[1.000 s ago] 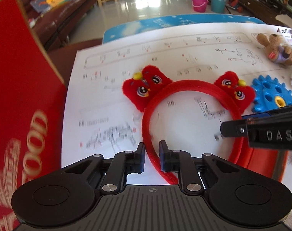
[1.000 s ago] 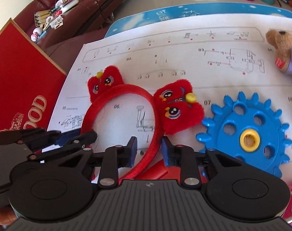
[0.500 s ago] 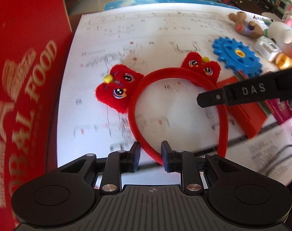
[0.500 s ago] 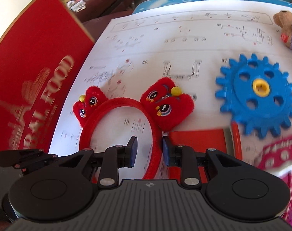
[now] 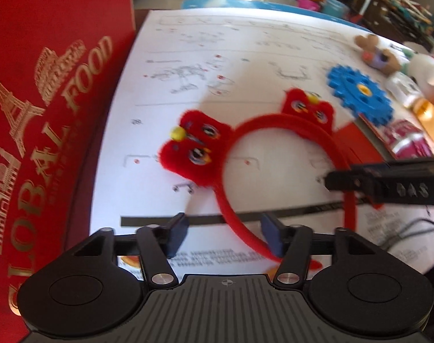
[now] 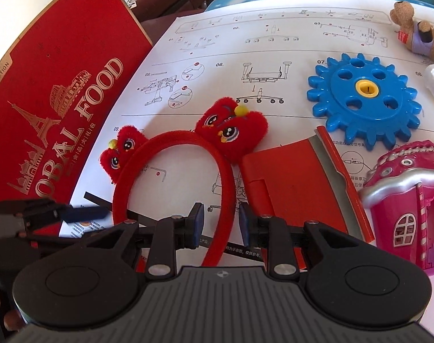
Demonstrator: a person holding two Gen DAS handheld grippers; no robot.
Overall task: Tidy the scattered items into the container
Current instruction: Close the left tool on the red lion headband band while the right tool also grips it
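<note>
We see the red headband (image 6: 171, 143) lying on the instruction sheet (image 6: 274, 48), beside the red box (image 6: 53, 91). Our left gripper (image 5: 222, 235) is opening its jaws; one end of the band runs between them, against the right pad only. Our right gripper (image 6: 219, 224) straddles the other end, with a gap showing at each pad (image 6: 198, 223).
</note>
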